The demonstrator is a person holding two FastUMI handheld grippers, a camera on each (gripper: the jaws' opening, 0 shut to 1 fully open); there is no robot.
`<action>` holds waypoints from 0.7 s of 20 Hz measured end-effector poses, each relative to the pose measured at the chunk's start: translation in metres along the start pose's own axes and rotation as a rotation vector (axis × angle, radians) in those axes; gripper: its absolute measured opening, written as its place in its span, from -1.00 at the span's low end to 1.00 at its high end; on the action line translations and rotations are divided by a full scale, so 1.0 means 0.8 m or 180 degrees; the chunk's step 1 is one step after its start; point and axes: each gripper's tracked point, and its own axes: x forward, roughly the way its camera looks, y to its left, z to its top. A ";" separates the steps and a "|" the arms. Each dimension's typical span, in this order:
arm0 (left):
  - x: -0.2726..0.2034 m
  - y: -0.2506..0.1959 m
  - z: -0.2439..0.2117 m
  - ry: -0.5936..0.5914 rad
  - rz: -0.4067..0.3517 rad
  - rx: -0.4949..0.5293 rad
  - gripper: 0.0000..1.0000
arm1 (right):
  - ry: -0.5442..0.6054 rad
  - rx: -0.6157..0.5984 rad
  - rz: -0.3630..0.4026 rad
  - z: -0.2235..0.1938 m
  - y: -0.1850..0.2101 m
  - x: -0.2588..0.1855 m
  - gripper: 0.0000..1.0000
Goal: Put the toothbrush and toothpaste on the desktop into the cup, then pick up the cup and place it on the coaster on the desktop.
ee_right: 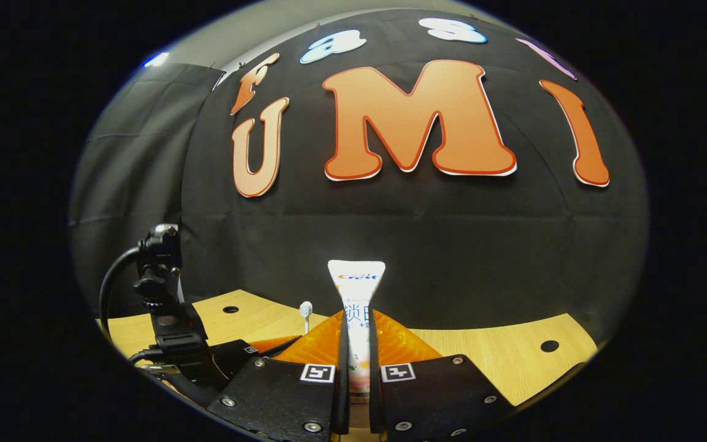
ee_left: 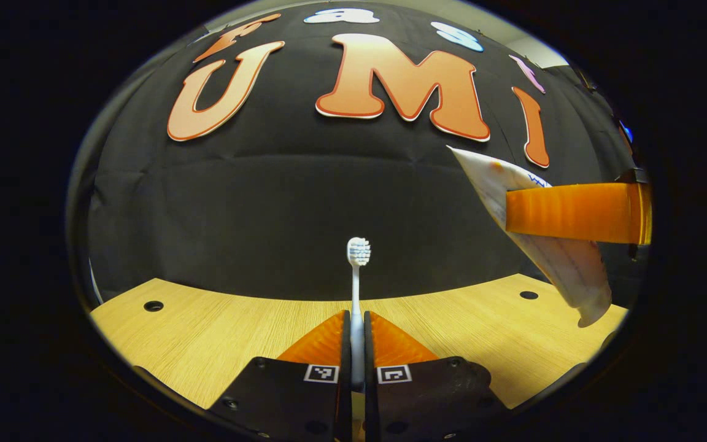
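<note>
I count one white toothbrush with a slim handle and small bristled head (ee_left: 358, 288), clamped upright between the two fingers of my left gripper (ee_left: 357, 325), head up, lifted above the light wooden tabletop (ee_left: 206, 331). One white toothpaste tube with printed lettering (ee_right: 356, 313) stands pinched between both fingers of my right gripper (ee_right: 356, 334), flat crimped end upward. In the left gripper view that tube hangs tilted at the right, held off the tabletop. In the right gripper view I see three round holes (ee_right: 549, 345) in the tabletop.
</note>
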 end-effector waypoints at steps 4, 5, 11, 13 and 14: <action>-0.009 0.000 -0.010 0.0140 -0.0001 -0.0013 -0.82 | 0.0004 0.0092 0.0104 -0.008 0.013 0.014 -0.74; -0.012 -0.002 -0.010 0.0152 -0.0038 -0.0044 -0.81 | 0.0016 0.0145 0.0126 -0.013 0.016 0.016 -0.74; -0.024 -0.005 -0.015 0.0242 -0.0044 -0.0175 0.27 | -0.0049 0.0242 0.0220 -0.017 0.031 0.026 -0.74; -0.029 -0.003 -0.015 0.0281 0.0002 -0.0196 0.75 | -0.0103 0.0265 0.0264 -0.016 0.038 0.030 -0.74; -0.031 0.002 -0.014 0.0295 0.0059 -0.0176 0.76 | -0.0136 0.0266 0.0277 -0.015 0.040 0.032 -0.74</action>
